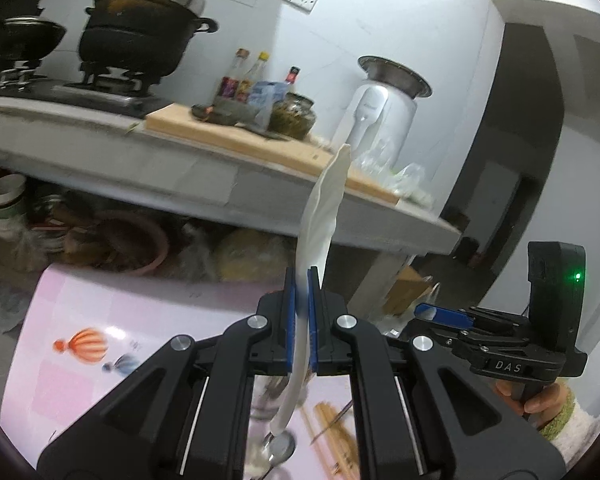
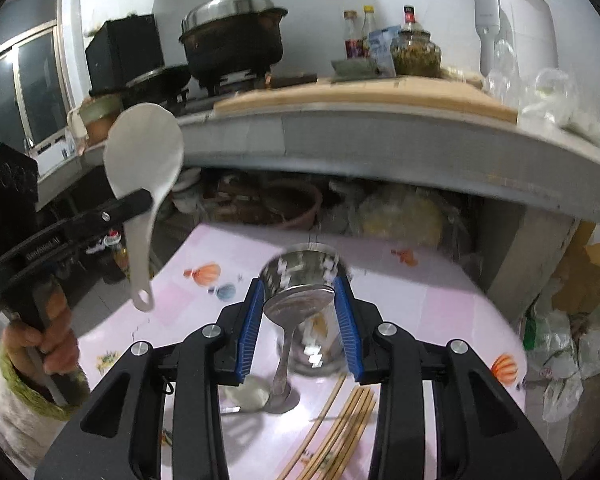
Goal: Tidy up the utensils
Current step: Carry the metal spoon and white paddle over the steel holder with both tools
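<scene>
My left gripper is shut on a white rice paddle, seen edge-on and standing upward. In the right wrist view the same left gripper clamps the white rice paddle below its broad head, and the handle hangs down. My right gripper is shut on the bowl of a metal spoon, whose handle hangs toward the table. Behind the spoon stands a steel cup. Wooden chopsticks and a pale spoon lie on the pink tablecloth. The right gripper shows low right in the left wrist view.
A grey concrete counter runs behind the table and carries a stove, a black lidded pot, bottles, a cutting board and a white appliance. Bowls and clutter fill the space beneath. Plastic bags sit right of the table.
</scene>
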A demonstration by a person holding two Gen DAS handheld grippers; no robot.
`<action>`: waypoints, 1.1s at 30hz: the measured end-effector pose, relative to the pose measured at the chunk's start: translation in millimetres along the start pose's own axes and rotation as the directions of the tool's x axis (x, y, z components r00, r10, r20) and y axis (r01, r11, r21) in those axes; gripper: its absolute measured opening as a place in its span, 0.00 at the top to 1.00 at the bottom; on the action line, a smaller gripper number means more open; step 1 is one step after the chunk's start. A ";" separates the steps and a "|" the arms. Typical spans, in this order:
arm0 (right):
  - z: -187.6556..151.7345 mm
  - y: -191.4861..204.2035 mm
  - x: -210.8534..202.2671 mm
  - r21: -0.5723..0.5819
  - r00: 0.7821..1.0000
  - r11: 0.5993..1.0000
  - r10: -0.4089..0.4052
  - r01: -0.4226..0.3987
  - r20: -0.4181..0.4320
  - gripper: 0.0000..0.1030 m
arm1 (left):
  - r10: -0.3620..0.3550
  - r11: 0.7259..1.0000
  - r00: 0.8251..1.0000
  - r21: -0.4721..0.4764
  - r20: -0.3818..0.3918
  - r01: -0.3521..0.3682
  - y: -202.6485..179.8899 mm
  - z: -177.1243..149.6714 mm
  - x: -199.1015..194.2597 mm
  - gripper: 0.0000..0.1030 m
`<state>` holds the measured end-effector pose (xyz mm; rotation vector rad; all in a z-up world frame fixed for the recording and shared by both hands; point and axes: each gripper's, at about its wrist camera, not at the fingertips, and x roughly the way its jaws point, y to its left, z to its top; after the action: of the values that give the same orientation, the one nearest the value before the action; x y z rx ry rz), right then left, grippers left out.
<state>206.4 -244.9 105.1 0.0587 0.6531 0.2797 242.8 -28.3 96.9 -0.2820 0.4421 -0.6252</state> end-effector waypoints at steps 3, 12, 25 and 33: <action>22.8 -5.9 1.6 -0.004 1.000 1.000 0.004 -0.004 0.019 0.65 | -0.041 0.999 0.999 -0.017 0.009 0.041 -5.4 15.0 21.0 0.95; 73.9 -23.6 39.6 0.004 0.999 1.000 -0.015 0.015 0.032 0.65 | -0.128 0.988 0.992 -0.086 -0.001 0.127 2.3 33.2 88.9 0.95; 59.2 -42.1 115.0 0.026 0.997 0.998 -0.052 0.054 -0.055 0.65 | -0.128 0.980 0.990 -0.159 -0.056 0.118 34.1 -0.6 146.6 0.95; 45.3 -37.1 133.0 0.019 0.997 0.999 -0.044 0.046 -0.070 0.65 | -0.111 0.983 0.993 -0.150 -0.050 0.102 43.8 -23.4 152.0 0.95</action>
<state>343.5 -242.4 57.2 0.0542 0.7258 0.2323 363.4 -90.9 12.5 -0.4313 0.5329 -0.7082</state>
